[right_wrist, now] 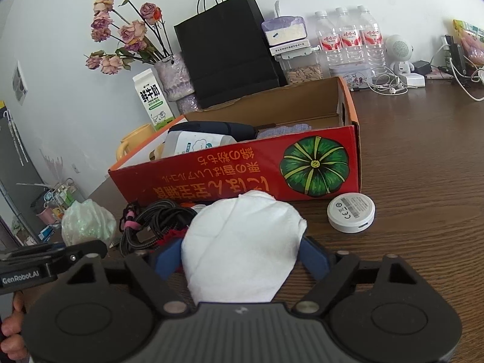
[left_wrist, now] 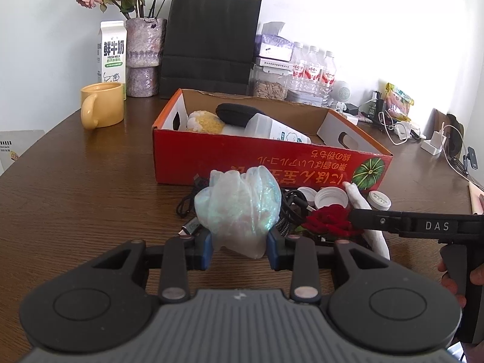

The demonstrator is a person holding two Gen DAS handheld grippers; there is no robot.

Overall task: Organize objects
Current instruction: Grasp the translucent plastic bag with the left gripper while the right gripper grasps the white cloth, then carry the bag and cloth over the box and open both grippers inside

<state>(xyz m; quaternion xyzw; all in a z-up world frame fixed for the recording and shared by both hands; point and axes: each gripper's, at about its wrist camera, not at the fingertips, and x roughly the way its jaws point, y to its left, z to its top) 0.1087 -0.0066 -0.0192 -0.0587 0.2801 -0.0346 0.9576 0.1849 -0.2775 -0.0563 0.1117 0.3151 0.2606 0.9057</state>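
Left wrist view first: the left gripper has its blue pads pressed against a crumpled, iridescent translucent plastic bag, clamped at its lower neck, just in front of the red cardboard box with the pumpkin print. That bag looks feather-light and squashy, slippery too, so a low pinch on the gathered part is the sensible hold. Over on the right wrist view, the right gripper closes around a soft white folded cloth, which bulges between the fingers; it should be light and limp, likely to droop, so best held at the thick fold. Beside it sit a round white plastic puck and a tangle of black braided cables. A dark red fabric rose lies half covered by the right tool's arm. Box contents are partly hidden behind the wall; possibly a white bottle lies inside.
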